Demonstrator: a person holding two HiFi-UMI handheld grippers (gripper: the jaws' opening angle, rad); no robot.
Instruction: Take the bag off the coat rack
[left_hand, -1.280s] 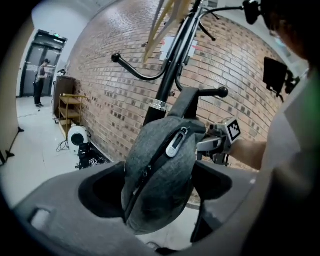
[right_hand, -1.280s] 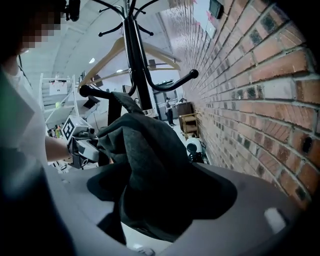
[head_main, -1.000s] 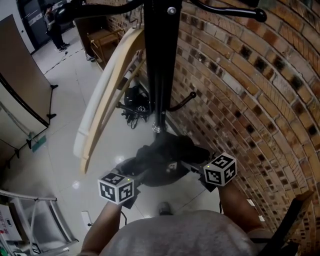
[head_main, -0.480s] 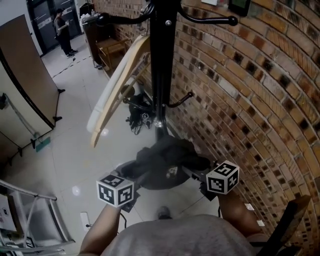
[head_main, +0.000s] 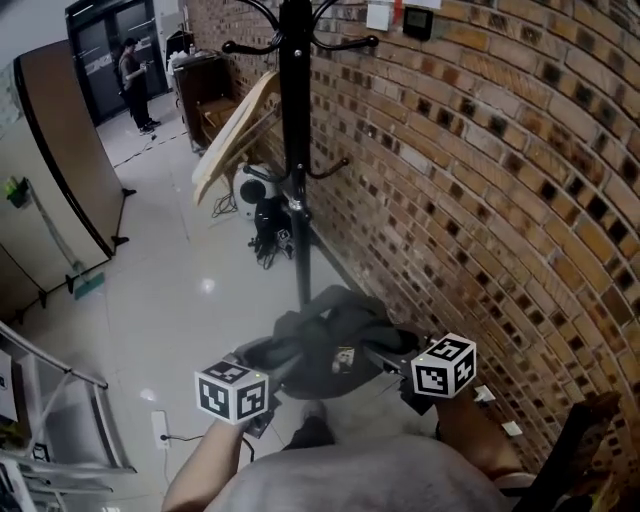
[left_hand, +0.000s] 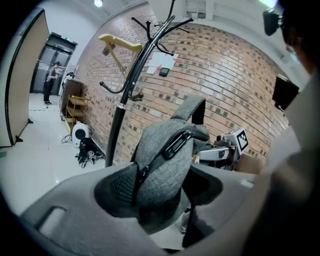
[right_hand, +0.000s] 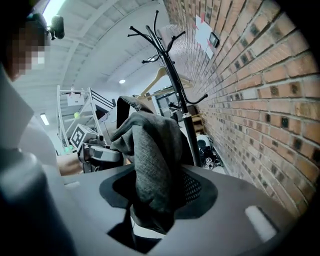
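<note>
Left tongs: closed on a fold of the dark grey fabric bag, pads pressing the cloth beside its black zip (the zip runs up just above the grip).
Right tongs: clamped on another bunch of the same bag's cloth, which rises in a hump between the jaws.
Bag: held in the air between the two tongs, low and close in front of the person, sagging in a crumpled heap; it sits well below the rack's hooks, in front of the lower end of the pole.
Marker cubes: a left marker cube and a right marker cube, white with black squares, one on each of the tongs, with the bag between them.
Coat rack: tall black metal coat rack, upright, just beside the wall, with curved hooks at the top and one lower hook on the wall side.
Hanger: pale wooden clothes hanger, hung tilted from an upper hook on the side away from the wall.
Wall: red-brown brick wall along the right (a small dark box is fixed high up).
Floor: glossy white floor; a tangle of black cables lies near the rack's base.
Background: a person stands far off by a dark doorway; a brown partition panel stands at the left.
</note>
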